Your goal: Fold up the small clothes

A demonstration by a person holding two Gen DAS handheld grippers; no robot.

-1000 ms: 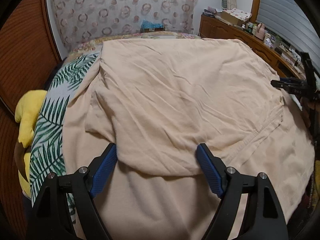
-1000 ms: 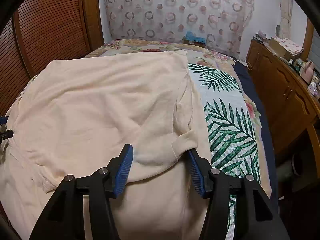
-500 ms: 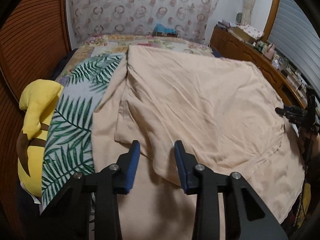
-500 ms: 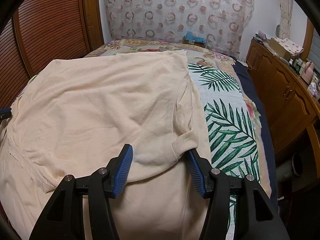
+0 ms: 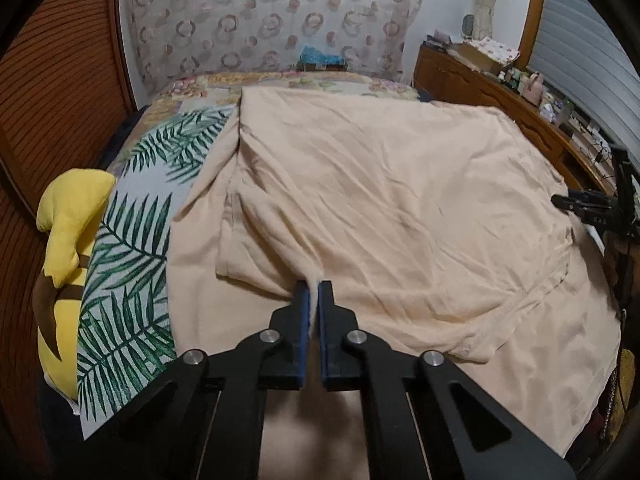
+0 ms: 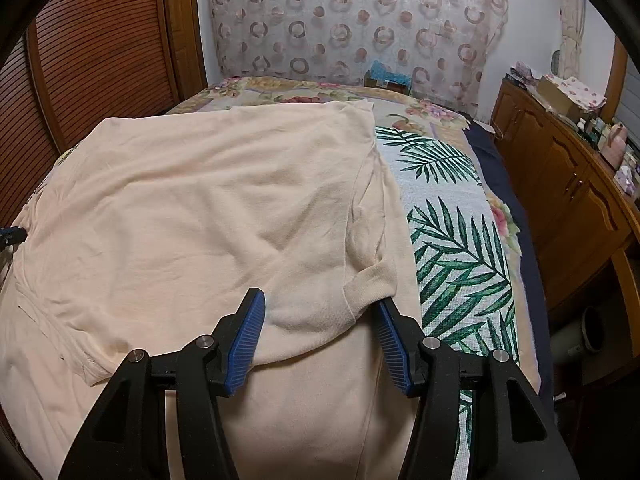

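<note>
At the left, a yellow plush toy (image 5: 68, 240) is seen beside the palm-leaf bedspread (image 5: 128, 272). The left hand-held gripper (image 5: 313, 292) is held low over the bed, its blue-padded jaws pinched narrowly on a fold of the peach T-shirt (image 5: 380, 208), which is spread, softly wrinkled, across the bed. The right hand-held gripper (image 6: 320, 320) is held wide apart, its ribbed pads (image 6: 248, 336) set either side of the shirt's sleeve cuff (image 6: 370, 286).
</note>
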